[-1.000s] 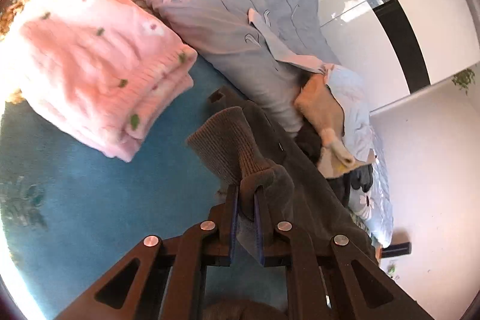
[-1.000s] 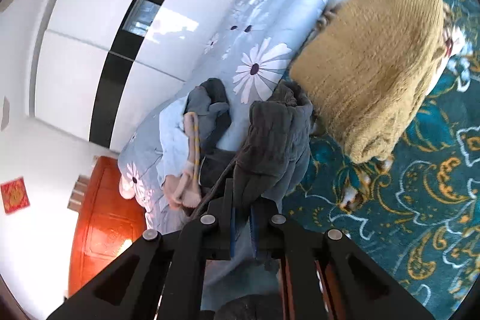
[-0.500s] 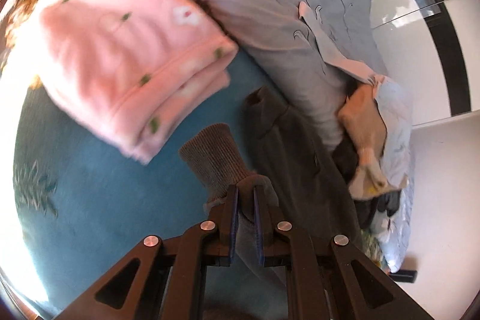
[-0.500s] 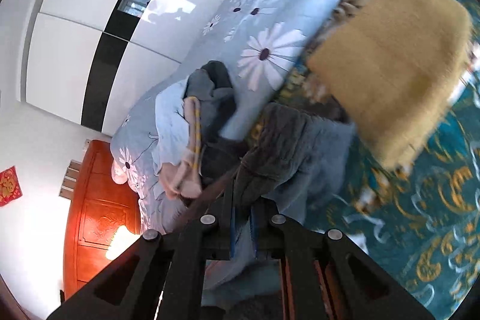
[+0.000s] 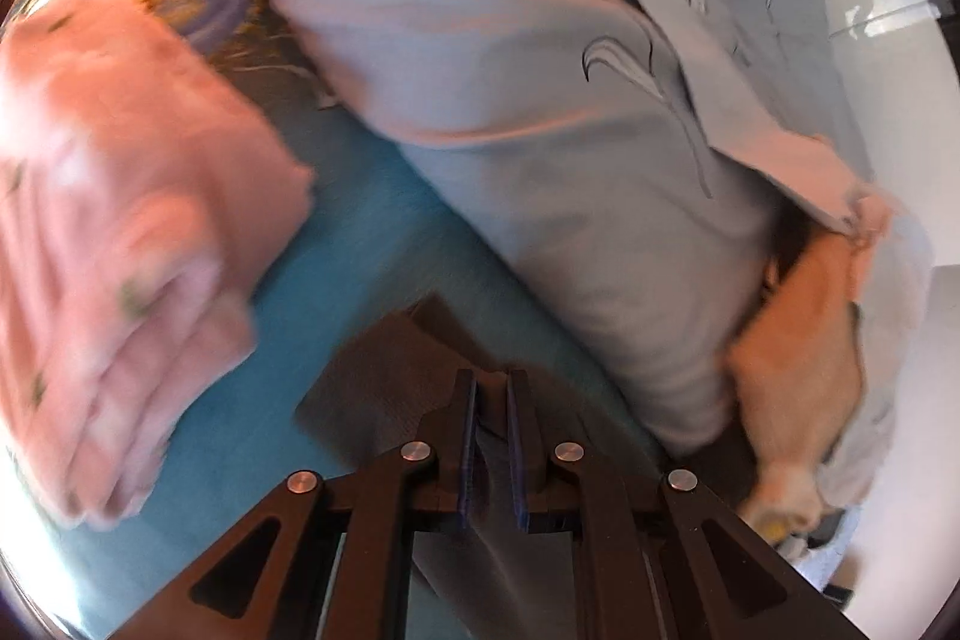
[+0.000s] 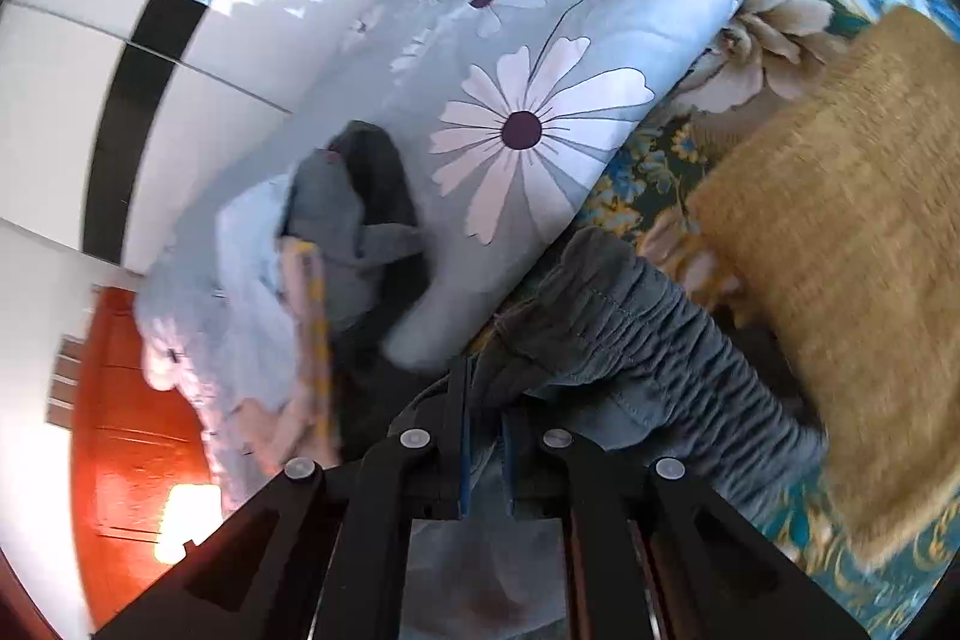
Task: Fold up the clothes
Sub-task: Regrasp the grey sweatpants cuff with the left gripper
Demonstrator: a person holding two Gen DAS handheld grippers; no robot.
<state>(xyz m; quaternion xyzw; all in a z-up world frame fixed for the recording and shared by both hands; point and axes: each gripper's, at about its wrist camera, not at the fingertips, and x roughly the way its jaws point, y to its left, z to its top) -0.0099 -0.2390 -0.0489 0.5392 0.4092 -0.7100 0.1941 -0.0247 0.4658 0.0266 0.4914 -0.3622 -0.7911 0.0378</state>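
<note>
Nearest, both grippers are clamped on one pair of grey trousers (image 6: 648, 352). The left gripper (image 5: 492, 436) pinches a ribbed cuff end low over the teal bedspread (image 5: 372, 232). The right gripper (image 6: 483, 436) pinches the gathered elastic waistband. Holding opposite ends this way likely keeps the garment stretched out for laying flat on the bed. Just beyond lie a folded pink garment (image 5: 120, 196) on one side and a folded mustard knit (image 6: 840, 244) on the other. Farther back, a daisy-print quilt (image 6: 540, 88) is bunched up, with a heap of loose clothes (image 6: 354, 232) against it. White wardrobe doors (image 6: 180, 40) stand behind.
</note>
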